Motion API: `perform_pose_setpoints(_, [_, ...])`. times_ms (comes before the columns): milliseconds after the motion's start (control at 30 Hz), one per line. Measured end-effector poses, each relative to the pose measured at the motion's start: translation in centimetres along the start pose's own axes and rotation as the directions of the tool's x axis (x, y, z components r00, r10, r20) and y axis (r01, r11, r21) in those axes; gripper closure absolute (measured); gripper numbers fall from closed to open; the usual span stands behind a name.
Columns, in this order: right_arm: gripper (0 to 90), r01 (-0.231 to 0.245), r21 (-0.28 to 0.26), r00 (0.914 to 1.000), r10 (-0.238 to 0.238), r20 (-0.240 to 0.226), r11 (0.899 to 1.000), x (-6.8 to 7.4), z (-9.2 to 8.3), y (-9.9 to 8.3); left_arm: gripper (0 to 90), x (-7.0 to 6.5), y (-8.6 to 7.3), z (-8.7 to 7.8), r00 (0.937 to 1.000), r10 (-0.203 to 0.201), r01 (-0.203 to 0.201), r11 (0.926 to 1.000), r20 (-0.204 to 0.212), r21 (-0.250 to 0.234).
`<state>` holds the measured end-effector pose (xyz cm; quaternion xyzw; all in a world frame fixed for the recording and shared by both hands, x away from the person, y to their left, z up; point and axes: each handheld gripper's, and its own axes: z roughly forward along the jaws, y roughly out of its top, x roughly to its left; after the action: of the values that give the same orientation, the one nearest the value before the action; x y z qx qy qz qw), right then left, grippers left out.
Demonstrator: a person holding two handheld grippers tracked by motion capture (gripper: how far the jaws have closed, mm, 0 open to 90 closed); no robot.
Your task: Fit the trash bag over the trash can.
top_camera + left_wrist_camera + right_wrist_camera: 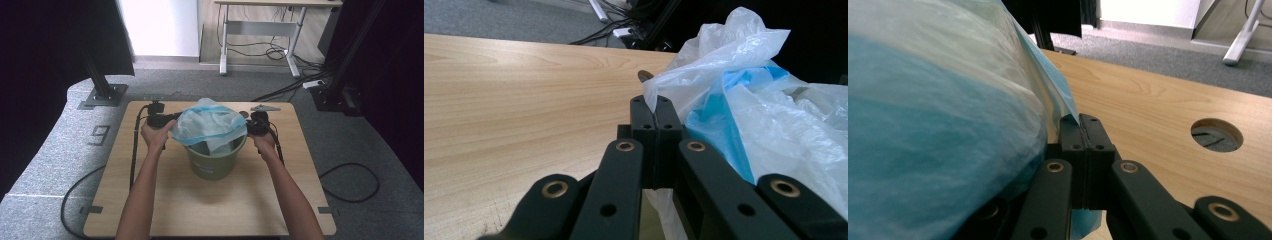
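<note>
High view, centre of frame: a green plastic bin point(216, 159) stands on the wooden table point(165, 200), with a translucent blue-and-white bin liner point(209, 125) bunched over its mouth and spread between the two tools. The left tool point(167, 120), at the liner's left edge, and the right tool point(250, 125), at its right edge, are each held by a hand; forearms enter from the bottom of the frame.

Left gripper view: the black jaws stand pressed together at centre frame, pinching a fold of the liner point(744, 95), whose film fills the right half.

Right gripper view: the jaws are likewise closed on the liner's edge point(948, 125); the film occupies the left half, and a round cable port point(1216, 135) in the table lies at right.

How far the liner reaches down inside the bin cannot be made out clearly. A grey three-cornered plate point(265, 107) lies just above the right tool in the high view.
</note>
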<state>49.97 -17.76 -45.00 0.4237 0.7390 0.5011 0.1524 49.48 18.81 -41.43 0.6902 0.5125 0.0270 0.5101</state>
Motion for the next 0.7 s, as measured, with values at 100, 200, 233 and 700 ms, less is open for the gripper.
perform_pose_setpoints(100, [88.3, 0.004, 0.021, 1.0, -0.004, 0.001, 1.0, 0.1, 0.3, 0.1, 90.0, 0.1, 0.0, 0.4, 0.9999, 0.004, -0.003, 0.9998, -0.012, 0.02])
perform_pose_setpoints(200, [88.3, 0.007, 0.036, 1.0, -0.007, -0.004, 0.999, 0.2, 0.6, 0.0, 90.0, 0.2, -0.1, 0.7, 0.9999, -0.007, 0.007, 0.9995, -0.014, 0.032])
perform_pose_setpoints(233, [88.3, 0.007, 0.039, 1.0, -0.007, -0.005, 0.999, 0.2, 0.7, 0.0, 90.0, 0.2, -0.1, 0.7, 0.9999, -0.007, 0.007, 0.9995, -0.014, 0.032])
perform_pose_setpoints(700, [87.5, -0.028, 0.127, 0.9995, 0.025, 0.021, 0.991, -0.9, 1.4, -1.5, 90.0, 0.8, -0.8, 0.2, 0.9996, -0.004, 0.006, 0.9977, -0.026, 0.067])
